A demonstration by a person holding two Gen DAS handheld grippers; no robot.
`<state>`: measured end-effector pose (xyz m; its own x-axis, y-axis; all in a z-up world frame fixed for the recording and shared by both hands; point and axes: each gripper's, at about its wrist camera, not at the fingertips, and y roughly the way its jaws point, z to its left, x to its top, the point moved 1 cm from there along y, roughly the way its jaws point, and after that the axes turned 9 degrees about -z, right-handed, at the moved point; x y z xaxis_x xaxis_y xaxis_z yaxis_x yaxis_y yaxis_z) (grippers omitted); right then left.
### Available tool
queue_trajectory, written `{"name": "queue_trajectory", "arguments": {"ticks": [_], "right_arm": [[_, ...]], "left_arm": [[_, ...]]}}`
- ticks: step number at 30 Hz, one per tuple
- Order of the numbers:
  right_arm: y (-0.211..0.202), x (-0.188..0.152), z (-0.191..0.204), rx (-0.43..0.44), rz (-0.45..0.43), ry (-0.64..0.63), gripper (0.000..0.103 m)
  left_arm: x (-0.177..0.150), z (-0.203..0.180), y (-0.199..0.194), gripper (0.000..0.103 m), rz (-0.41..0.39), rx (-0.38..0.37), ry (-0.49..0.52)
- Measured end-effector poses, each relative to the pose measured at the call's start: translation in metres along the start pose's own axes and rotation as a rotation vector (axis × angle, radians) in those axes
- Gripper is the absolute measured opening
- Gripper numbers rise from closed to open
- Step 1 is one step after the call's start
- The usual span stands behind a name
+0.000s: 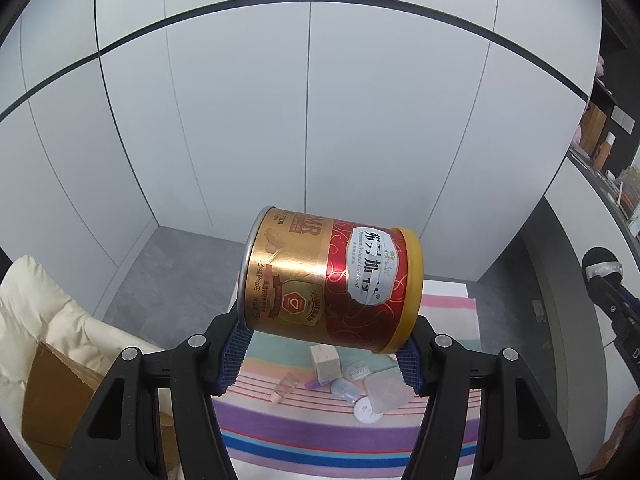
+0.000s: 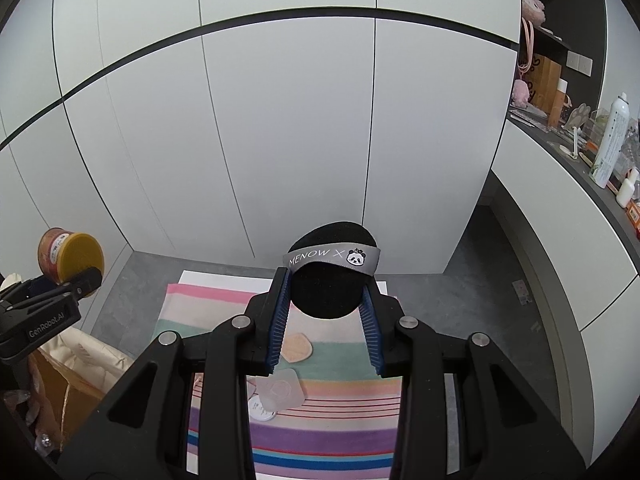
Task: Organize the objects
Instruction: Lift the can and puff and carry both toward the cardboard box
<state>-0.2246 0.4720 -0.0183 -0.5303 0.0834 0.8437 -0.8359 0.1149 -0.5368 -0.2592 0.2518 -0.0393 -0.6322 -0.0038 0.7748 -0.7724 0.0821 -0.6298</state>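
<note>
My left gripper (image 1: 320, 344) is shut on a gold and red tin can (image 1: 332, 280) with a yellow lid, held on its side above the striped towel (image 1: 320, 432). The can also shows in the right wrist view (image 2: 72, 256) at far left. My right gripper (image 2: 326, 308) is shut on a black round puff (image 2: 328, 292) with a grey "MENOW X" ribbon, held above the towel (image 2: 320, 436). The puff also shows in the left wrist view (image 1: 600, 264). On the towel lie a beige cube (image 1: 325, 364), a small bottle (image 1: 283, 388), clear cases (image 1: 344, 388), a pink puff (image 1: 388, 392) and a white disc (image 1: 367, 414).
White cabinet doors (image 1: 312, 120) stand behind the grey floor (image 1: 172, 276). A cardboard box (image 1: 52, 400) with cream padding (image 1: 36, 304) sits at the left. A shelf counter (image 2: 592, 160) with a spray bottle (image 2: 612, 140) and small items runs along the right.
</note>
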Motion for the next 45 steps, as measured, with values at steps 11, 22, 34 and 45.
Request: {"name": "queue_trajectory", "arguments": {"ticks": [11, 22, 34, 45], "right_arm": [[-0.027, -0.021, -0.009, 0.017, 0.03, 0.024, 0.035], [-0.093, -0.067, -0.006, 0.037, 0.046, 0.035, 0.035], [-0.153, -0.133, 0.013, 0.09, 0.124, 0.05, 0.035], [-0.193, -0.193, 0.023, 0.117, 0.208, 0.033, 0.035]], "left_arm": [[-0.025, 0.005, -0.045, 0.064, -0.008, -0.015, 0.023], [-0.076, 0.017, -0.106, 0.064, 0.014, -0.043, 0.036], [-0.123, 0.035, -0.152, 0.064, 0.047, -0.05, 0.026], [-0.178, 0.057, -0.168, 0.064, 0.116, -0.077, 0.008]]}}
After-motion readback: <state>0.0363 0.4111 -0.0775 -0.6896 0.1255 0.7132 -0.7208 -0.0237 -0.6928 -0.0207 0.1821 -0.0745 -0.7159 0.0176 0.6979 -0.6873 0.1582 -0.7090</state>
